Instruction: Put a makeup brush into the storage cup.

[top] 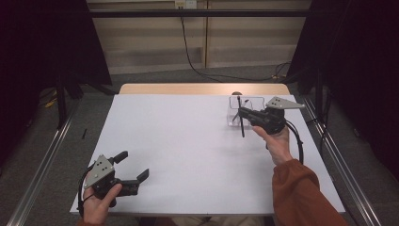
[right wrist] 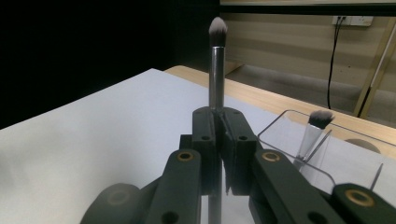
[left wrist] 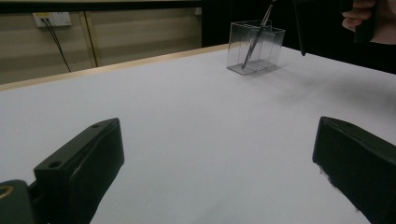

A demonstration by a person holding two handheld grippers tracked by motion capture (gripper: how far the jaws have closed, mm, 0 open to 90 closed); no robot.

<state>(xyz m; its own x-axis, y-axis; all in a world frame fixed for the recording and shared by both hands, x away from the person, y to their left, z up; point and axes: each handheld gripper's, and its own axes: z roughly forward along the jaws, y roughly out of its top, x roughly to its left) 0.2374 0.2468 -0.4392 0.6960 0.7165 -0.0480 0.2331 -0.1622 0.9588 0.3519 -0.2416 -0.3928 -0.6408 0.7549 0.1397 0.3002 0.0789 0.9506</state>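
The jaws of the right gripper [right wrist: 218,140] are clamped tight on a makeup brush [right wrist: 216,65], held upright with its bristles on top — just beside a clear holder [top: 245,111] at the far right of the white surface [top: 188,150]. A second brush [right wrist: 314,133] already leans inside the holder. The step in hand looks like placing the held brush in it; next the handle must line up over the open top, then go down before release. The left gripper [top: 133,168] rests near the front left edge, jaws wide open and empty.
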